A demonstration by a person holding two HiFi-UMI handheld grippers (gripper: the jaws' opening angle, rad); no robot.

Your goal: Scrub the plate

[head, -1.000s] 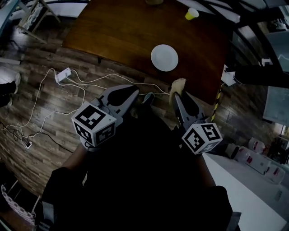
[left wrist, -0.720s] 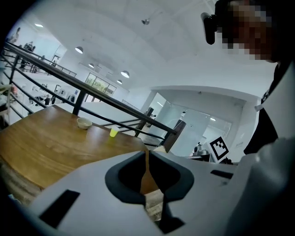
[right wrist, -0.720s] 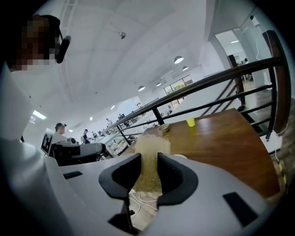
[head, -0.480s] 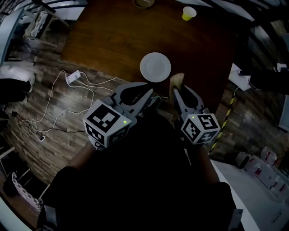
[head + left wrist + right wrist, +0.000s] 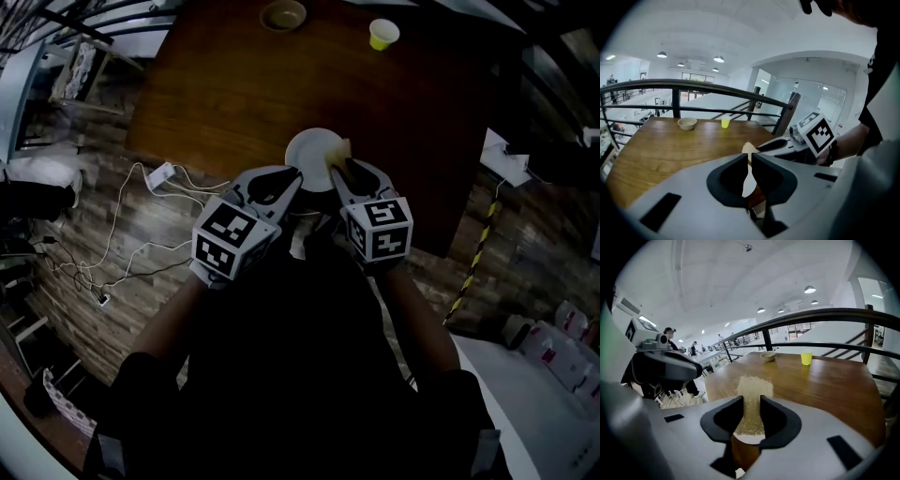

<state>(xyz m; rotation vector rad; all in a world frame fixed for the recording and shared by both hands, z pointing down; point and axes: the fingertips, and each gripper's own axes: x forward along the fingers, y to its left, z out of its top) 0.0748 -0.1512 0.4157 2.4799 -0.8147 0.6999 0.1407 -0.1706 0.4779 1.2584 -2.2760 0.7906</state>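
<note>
Bearing plate (image 5: pixel 309 150), wooden table (image 5: pixel 234 84); mezzanine perhaps.

Left claw (image 5: pixel 292 172) closed, right claw (image 5: pixel 339 167) gripping sponge (image 5: pixel 753 389)

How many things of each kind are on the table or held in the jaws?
plate: 1
bowl: 1
cup: 1
scrub pad: 1
Total: 4

Plate (image 5: pixel 307 152): white, round, flat on the wooden table (image 5: pixel 225 84), near its front edge. Scrub pad (image 5: pixel 752 389): pale yellow, fibrous, clamped in the right gripper (image 5: pixel 751 401), over the plate's right rim.
</note>
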